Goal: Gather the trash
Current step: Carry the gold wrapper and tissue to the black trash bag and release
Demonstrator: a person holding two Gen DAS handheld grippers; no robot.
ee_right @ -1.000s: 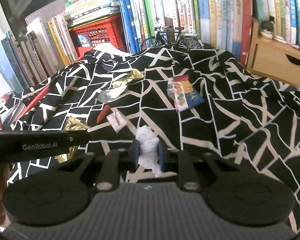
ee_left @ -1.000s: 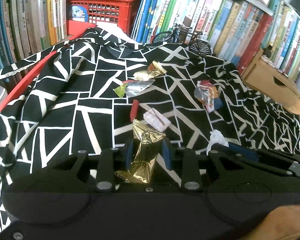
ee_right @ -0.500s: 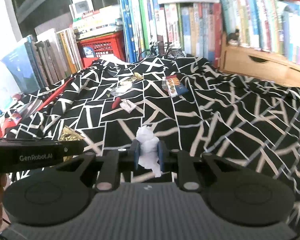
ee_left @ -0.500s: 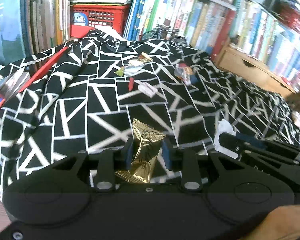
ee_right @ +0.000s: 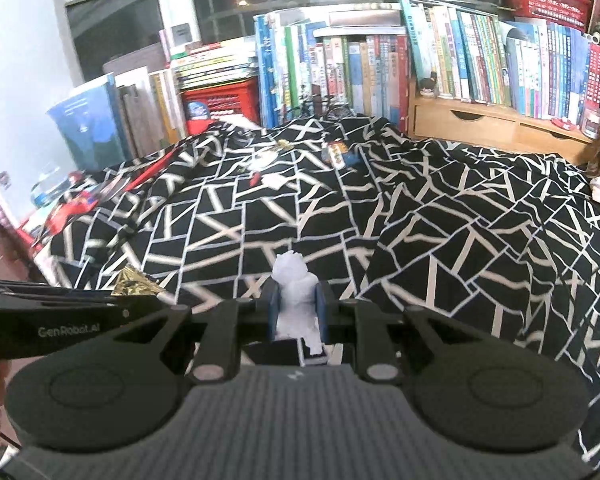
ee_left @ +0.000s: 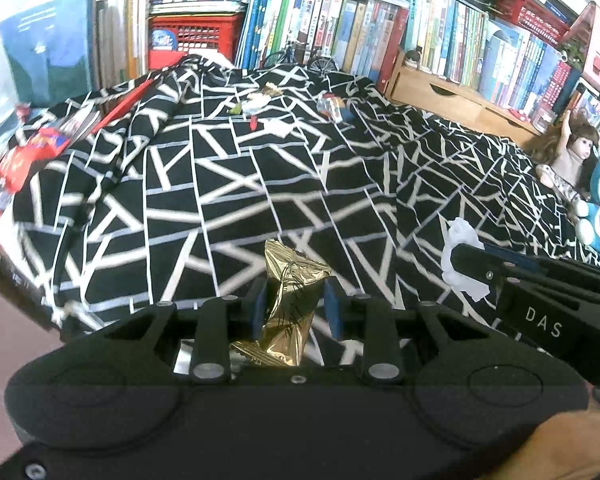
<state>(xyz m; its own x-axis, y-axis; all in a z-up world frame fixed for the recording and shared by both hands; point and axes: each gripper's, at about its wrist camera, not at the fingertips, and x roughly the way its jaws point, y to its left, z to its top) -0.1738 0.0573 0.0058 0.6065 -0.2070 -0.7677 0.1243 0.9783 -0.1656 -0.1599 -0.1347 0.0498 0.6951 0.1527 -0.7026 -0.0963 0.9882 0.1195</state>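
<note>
A: What are the grippers carrying?
B: The left gripper [ee_left: 294, 306] is pinching a gold foil wrapper [ee_left: 288, 308]; the right gripper [ee_right: 297, 312] is clamping a white tissue wad [ee_right: 296, 300]

A: And farther off?
B: Wrappers [ee_left: 260, 102] are lying on the black-and-white cloth [ee_left: 260, 184] near the bookshelf [ee_right: 380, 64]

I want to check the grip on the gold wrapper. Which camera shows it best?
The left wrist view: the gold wrapper stands centred and whole between the left tongs, pinched by both pads. The right wrist view shows only a crumpled gold corner poking out above the other tool at the left edge.
</note>
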